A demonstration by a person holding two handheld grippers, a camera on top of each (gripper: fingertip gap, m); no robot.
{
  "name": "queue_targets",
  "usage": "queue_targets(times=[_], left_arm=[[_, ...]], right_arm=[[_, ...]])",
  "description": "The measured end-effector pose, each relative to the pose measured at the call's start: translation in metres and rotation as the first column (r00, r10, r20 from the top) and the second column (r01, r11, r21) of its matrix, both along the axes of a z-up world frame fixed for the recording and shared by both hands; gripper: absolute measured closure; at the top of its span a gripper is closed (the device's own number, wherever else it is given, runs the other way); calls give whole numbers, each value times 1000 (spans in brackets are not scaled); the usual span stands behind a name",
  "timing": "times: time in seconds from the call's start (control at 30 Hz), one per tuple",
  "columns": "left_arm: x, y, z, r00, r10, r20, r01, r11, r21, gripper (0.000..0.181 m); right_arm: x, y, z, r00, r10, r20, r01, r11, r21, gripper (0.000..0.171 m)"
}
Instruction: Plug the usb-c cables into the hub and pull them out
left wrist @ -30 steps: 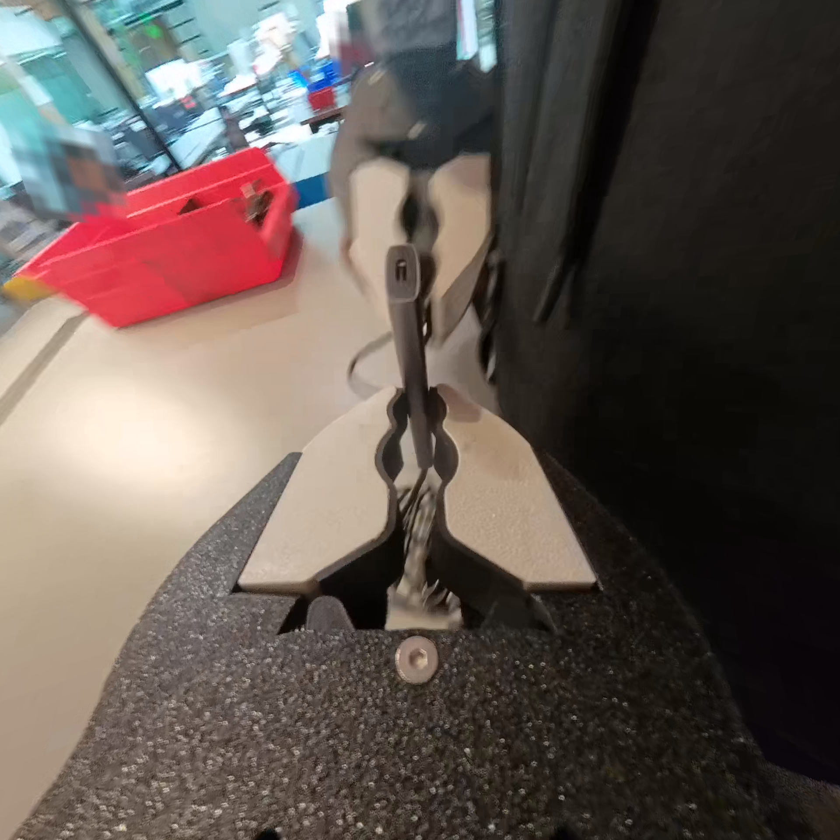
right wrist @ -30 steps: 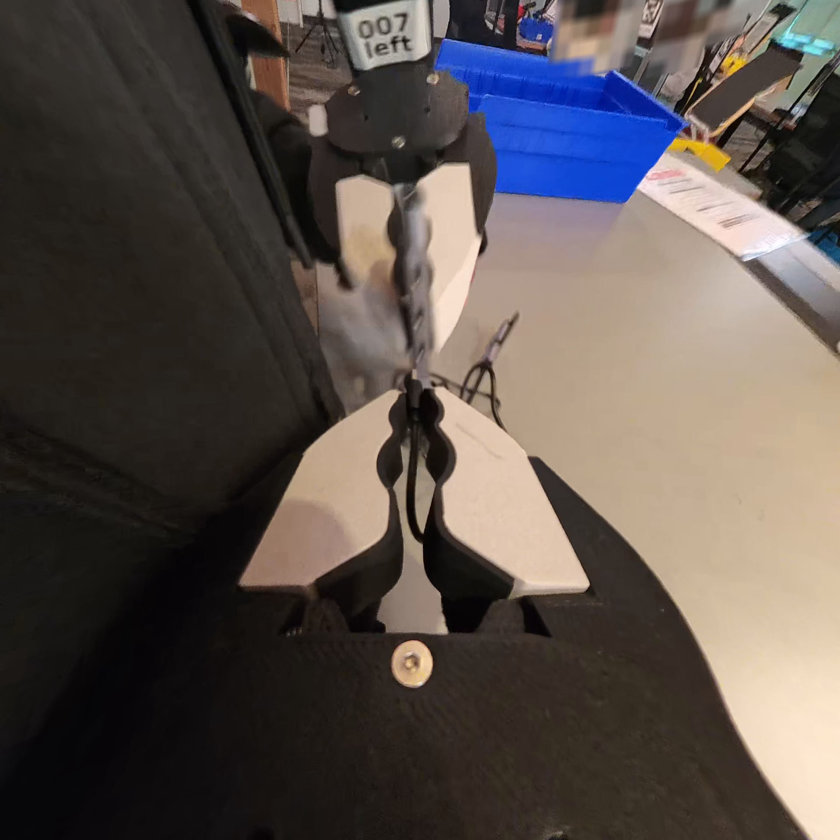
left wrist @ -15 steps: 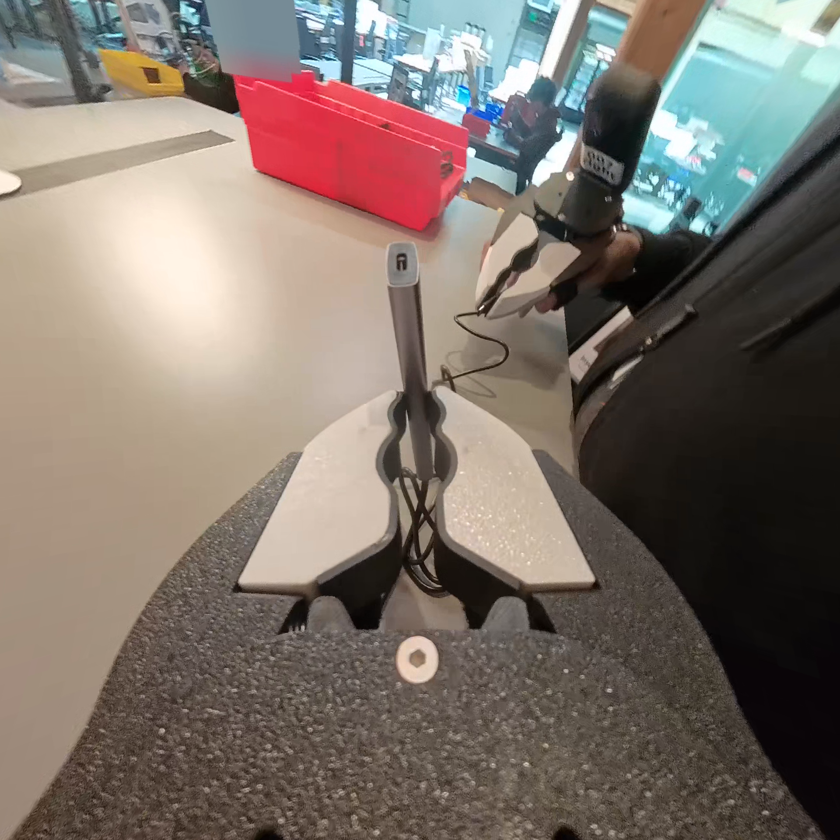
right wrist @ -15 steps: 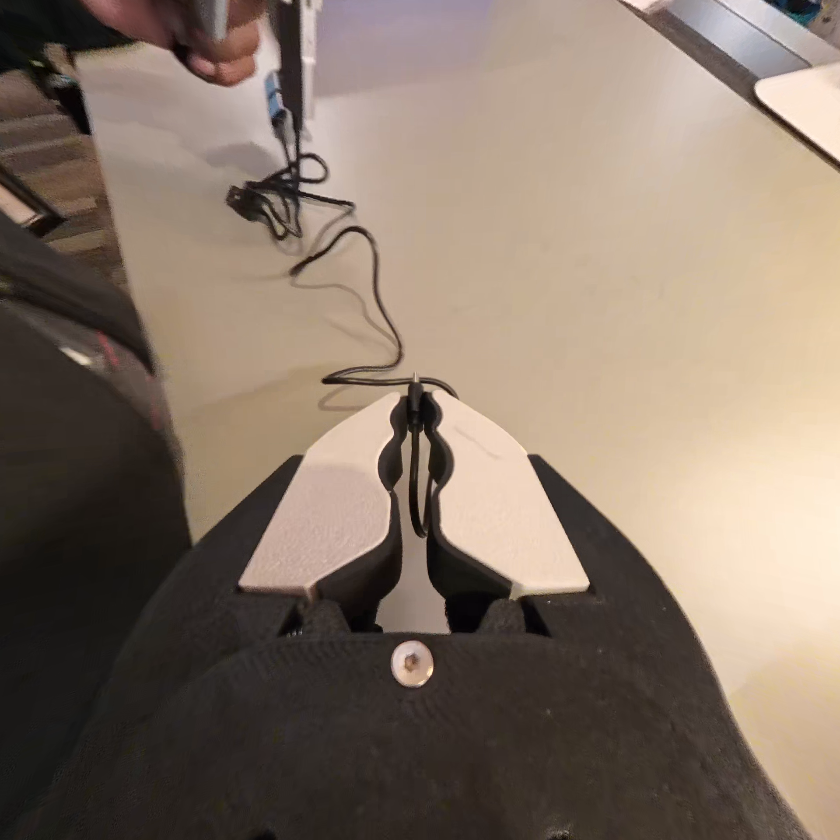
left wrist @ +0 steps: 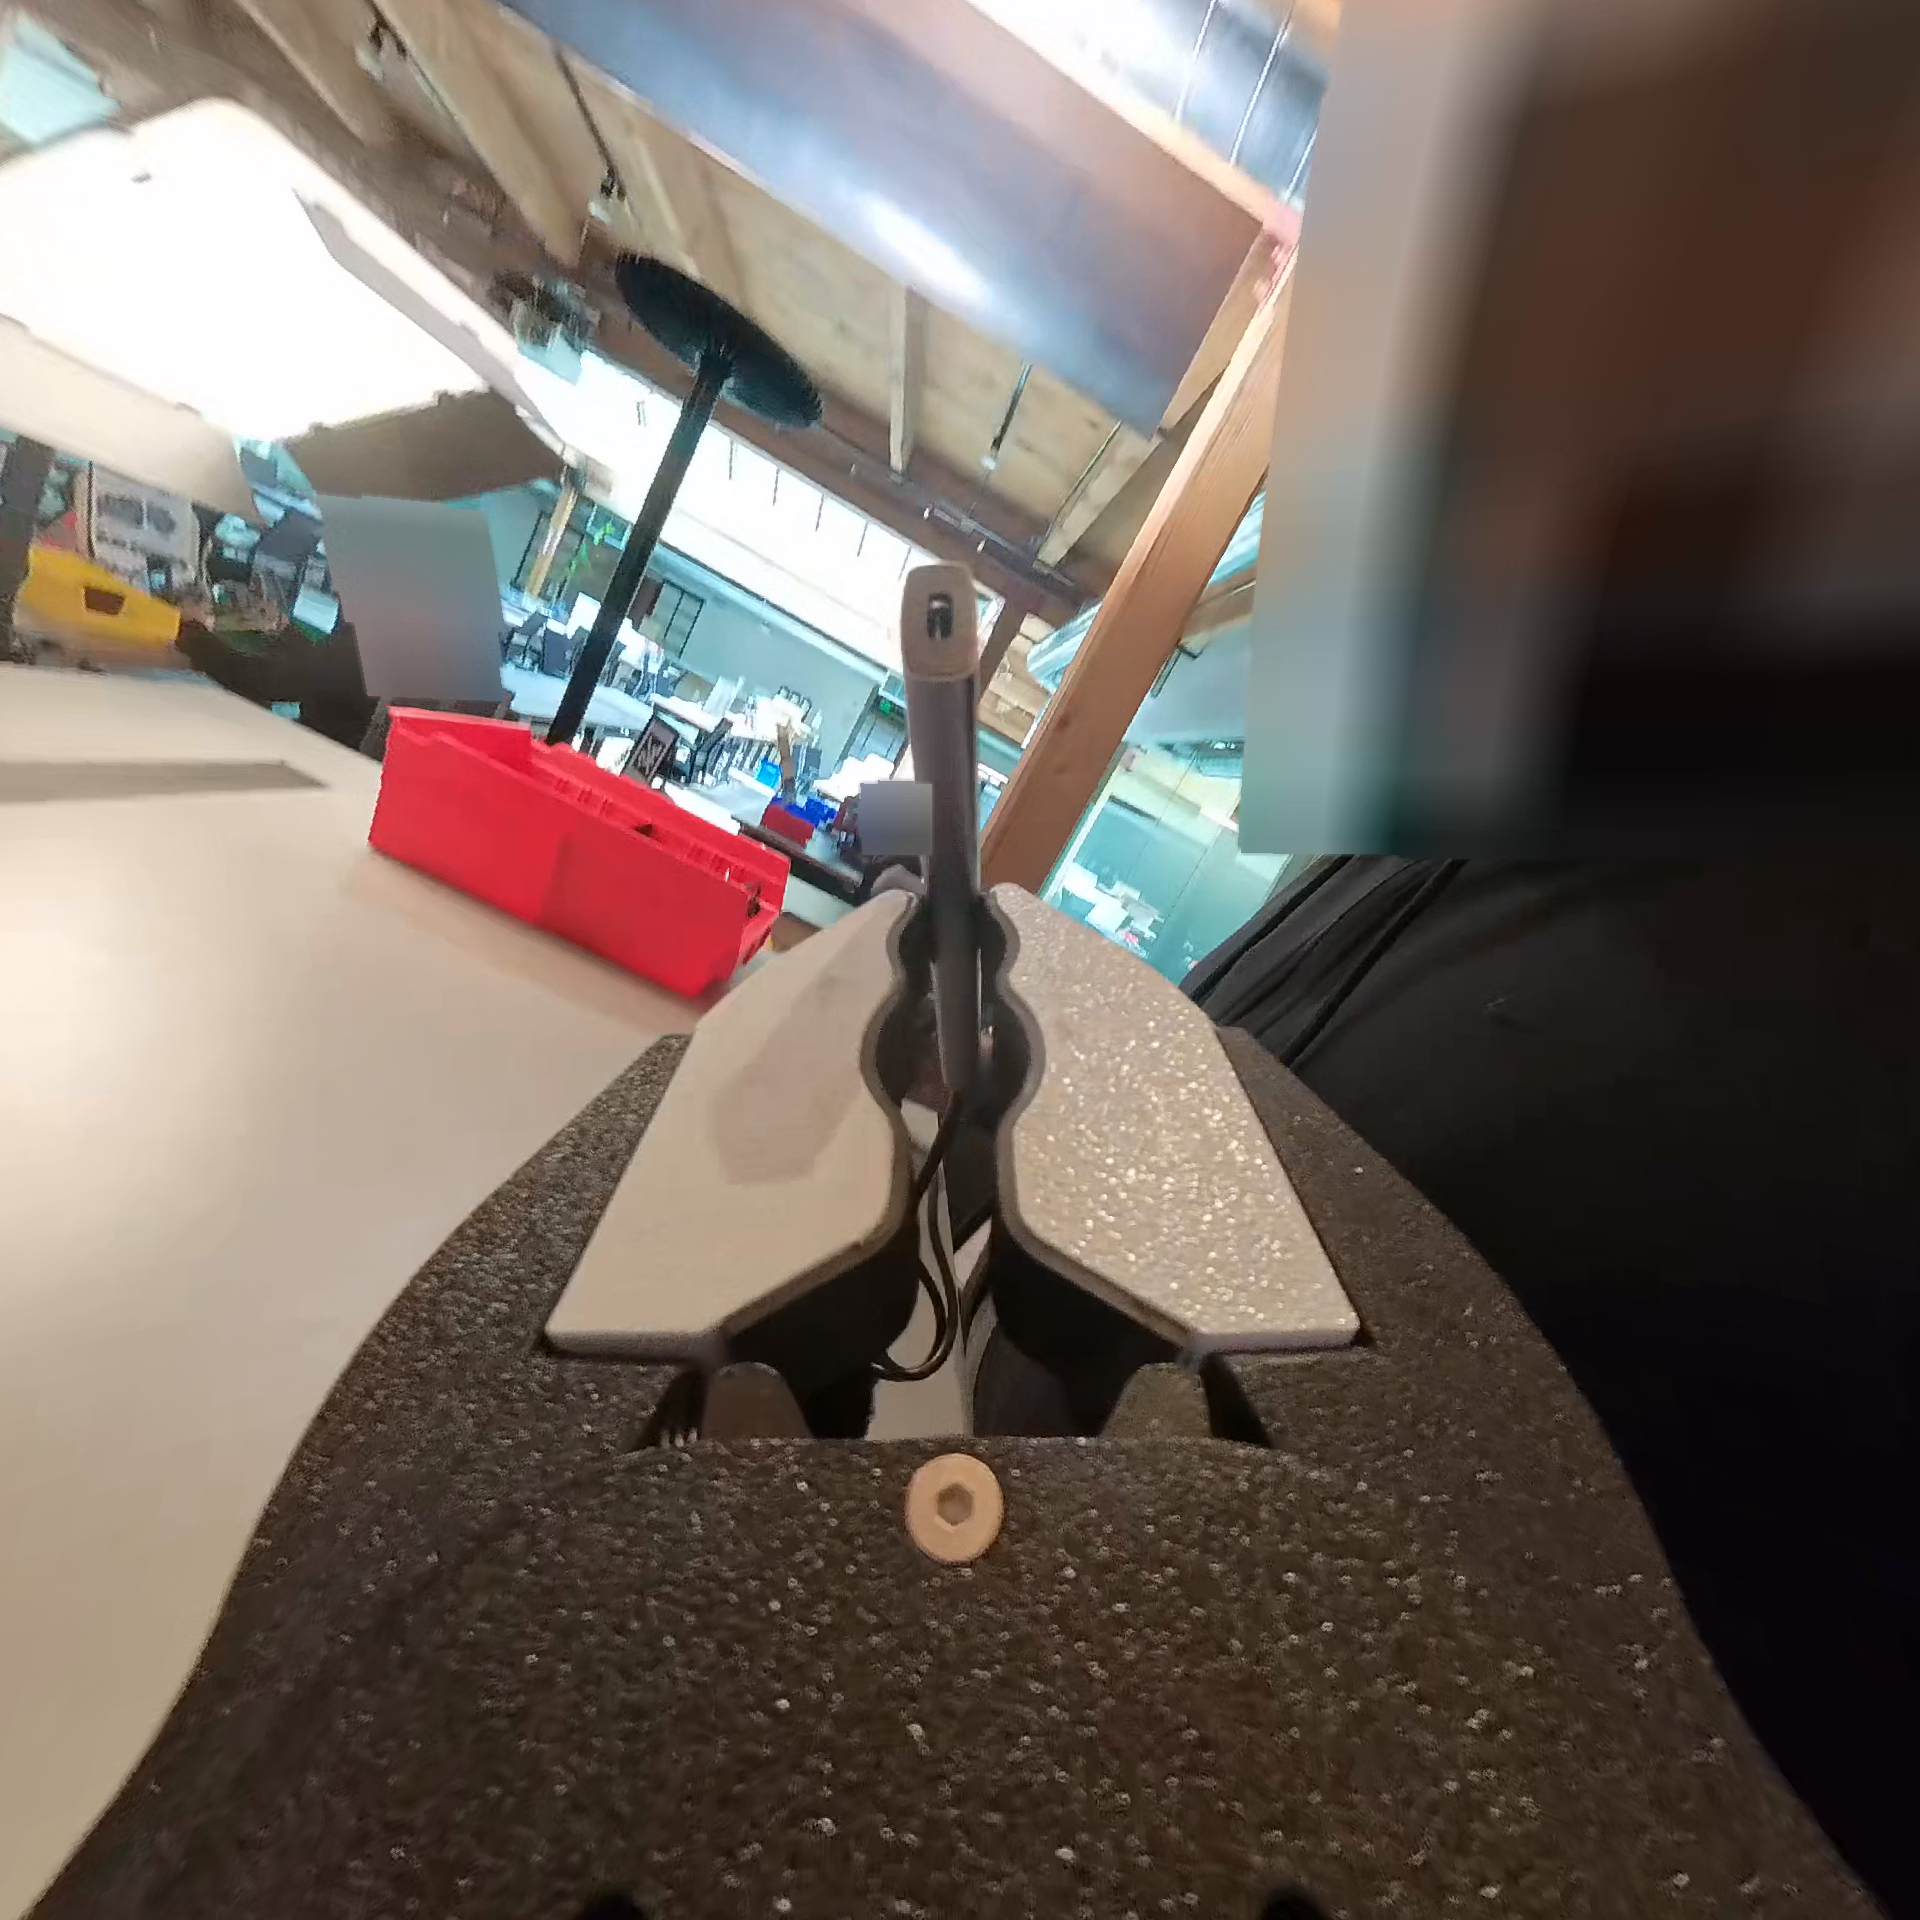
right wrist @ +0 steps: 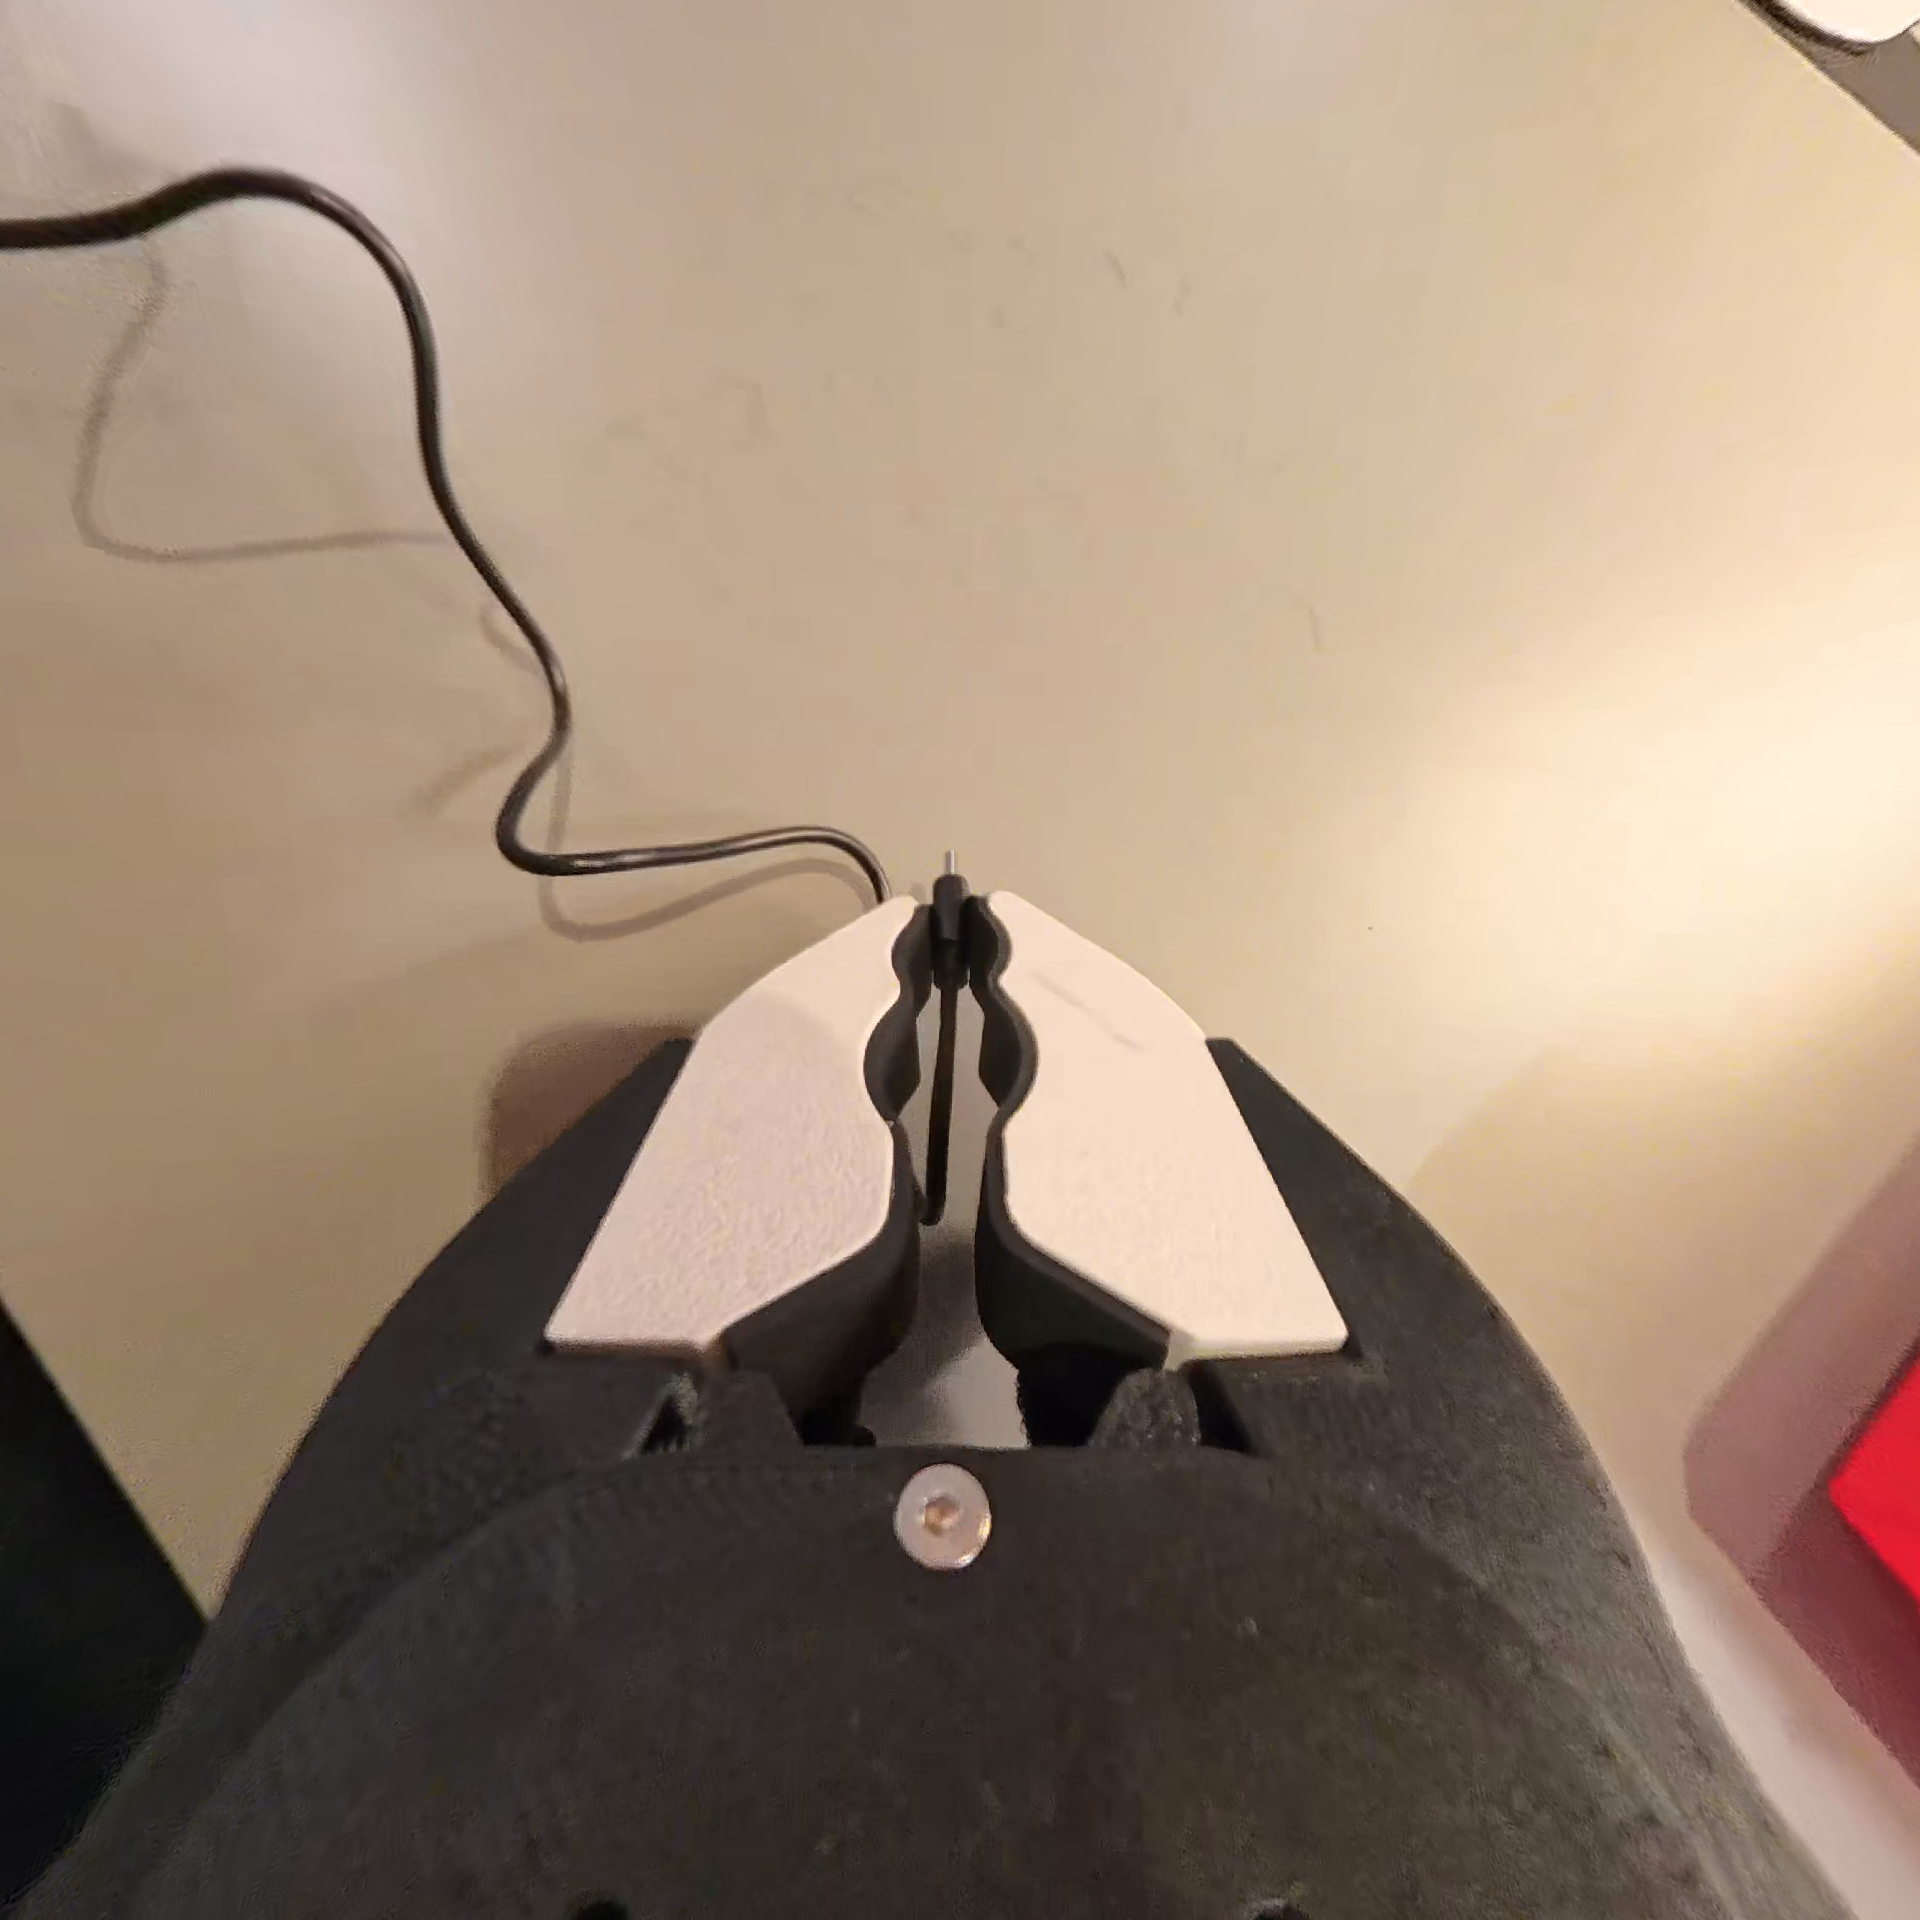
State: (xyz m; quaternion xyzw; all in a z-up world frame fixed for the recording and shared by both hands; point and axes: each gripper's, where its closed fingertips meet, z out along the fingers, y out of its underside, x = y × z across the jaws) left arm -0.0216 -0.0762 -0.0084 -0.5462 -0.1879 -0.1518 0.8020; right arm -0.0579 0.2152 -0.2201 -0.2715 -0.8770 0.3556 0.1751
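Observation:
My left gripper point(left wrist: 951, 909) is shut on a slim grey hub point(left wrist: 943, 748). The hub sticks up and forward from the fingertips, with a port showing at its far end. A thin black cable point(left wrist: 935, 1278) hangs from the hub between the fingers. My right gripper point(right wrist: 948, 906) is shut on a black usb-c plug point(right wrist: 948, 914), whose metal tip pokes out past the fingertips. Its black cable point(right wrist: 457, 499) snakes away over the beige table point(right wrist: 1247, 468) to the upper left. The right gripper points down at the table. Neither gripper shows in the other's view.
A red bin point(left wrist: 582, 873) stands on the table point(left wrist: 208, 1039) ahead of the left gripper; a red corner point(right wrist: 1881, 1475) shows at the right wrist view's right edge. A person's dark clothing point(left wrist: 1610, 1247) fills the right of the left wrist view. A black pole point(left wrist: 655, 488) rises behind the bin. About 35 cm separates my left fingertips from my right.
The plug and hub have come apart and the two grippers have swung away from each other. The left gripper has tilted upward with the hub. The right gripper has tipped down toward the table.

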Motion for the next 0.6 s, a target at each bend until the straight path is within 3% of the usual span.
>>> queue_targets(times=[0.3, 0.5, 0.6], left_arm=[[4, -42, 45, 989, 105, -107, -92, 989, 118, 172], [-15, -53, 25, 971, 229, -64, -228, 973, 29, 172], [-24, -68, 26, 948, 315, -53, -310, 947, 80, 172]], right_arm=[[-11, 19, -12, 999, -32, -37, 35, 995, 98, 164], [-22, 38, -14, 995, -67, -78, 79, 984, 161, 164], [-31, 58, -13, 987, -98, -131, 127, 965, 231, 164]])
